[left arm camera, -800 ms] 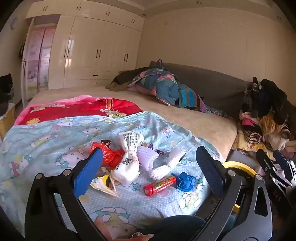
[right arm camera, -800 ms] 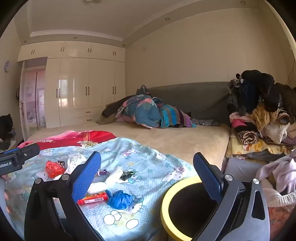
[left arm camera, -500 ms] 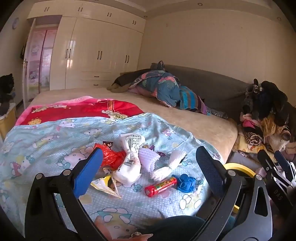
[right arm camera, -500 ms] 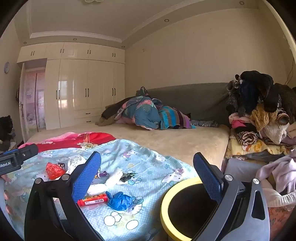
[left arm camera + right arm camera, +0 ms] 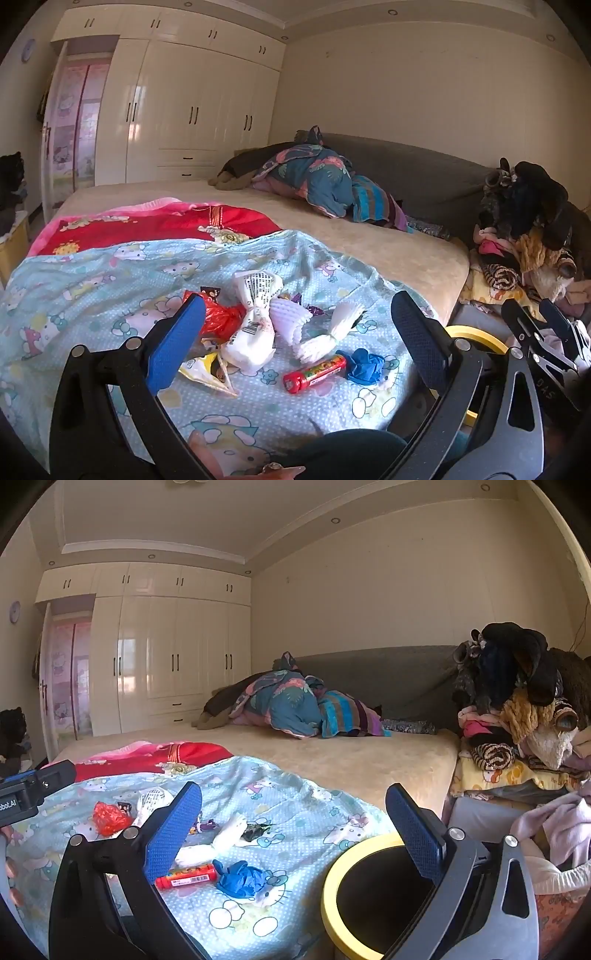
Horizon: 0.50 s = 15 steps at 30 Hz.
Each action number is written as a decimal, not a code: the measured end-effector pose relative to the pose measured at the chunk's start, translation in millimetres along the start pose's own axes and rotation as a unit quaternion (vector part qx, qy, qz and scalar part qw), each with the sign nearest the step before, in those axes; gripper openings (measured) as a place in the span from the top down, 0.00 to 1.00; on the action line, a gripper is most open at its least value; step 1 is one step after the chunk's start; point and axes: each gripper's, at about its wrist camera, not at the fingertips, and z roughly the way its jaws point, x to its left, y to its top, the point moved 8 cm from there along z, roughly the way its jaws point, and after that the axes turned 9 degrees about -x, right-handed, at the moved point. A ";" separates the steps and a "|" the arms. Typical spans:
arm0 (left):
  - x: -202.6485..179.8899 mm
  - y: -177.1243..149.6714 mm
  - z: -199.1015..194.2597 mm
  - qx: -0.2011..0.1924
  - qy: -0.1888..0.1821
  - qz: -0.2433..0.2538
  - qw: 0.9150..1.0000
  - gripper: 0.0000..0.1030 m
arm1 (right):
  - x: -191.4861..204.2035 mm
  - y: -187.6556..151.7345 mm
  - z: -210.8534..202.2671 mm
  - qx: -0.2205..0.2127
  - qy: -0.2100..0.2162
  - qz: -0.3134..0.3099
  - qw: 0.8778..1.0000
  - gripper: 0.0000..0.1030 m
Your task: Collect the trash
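Trash lies on a light blue cartoon blanket (image 5: pixel 92 288) on the bed: a red tube (image 5: pixel 314 372), a crumpled blue wrapper (image 5: pixel 364 366), white paper cups (image 5: pixel 321 339), a white bag (image 5: pixel 251 332), a red bag (image 5: pixel 219 317) and a yellow wrapper (image 5: pixel 205 371). A yellow-rimmed black bin (image 5: pixel 369 897) stands beside the bed. My left gripper (image 5: pixel 295 339) is open and empty above the pile. My right gripper (image 5: pixel 291 830) is open and empty, over the bed edge next to the bin. The red tube (image 5: pixel 186 876) and blue wrapper (image 5: pixel 240 878) also show in the right wrist view.
A red blanket (image 5: pixel 147 225) and bundled bedding (image 5: pixel 317 184) lie farther back on the bed. A heap of clothes and soft toys (image 5: pixel 517 709) stands to the right of the bin. White wardrobes (image 5: pixel 177 110) line the far wall.
Both views have tilted upward slightly, so the trash and bin sit a little lower in the frames. Both grippers stay open; nothing on the bed has moved.
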 end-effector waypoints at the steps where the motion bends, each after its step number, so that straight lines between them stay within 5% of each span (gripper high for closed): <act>1: -0.8 0.6 -1.0 -0.001 0.000 0.001 1.000 0.10 | -0.3 -0.1 -0.4 0.000 -0.001 0.000 1.000 0.06; 15: -1.4 1.2 -3.2 -0.002 0.000 0.002 1.000 0.10 | -1.7 -0.5 -1.2 0.000 -0.001 0.000 1.000 0.06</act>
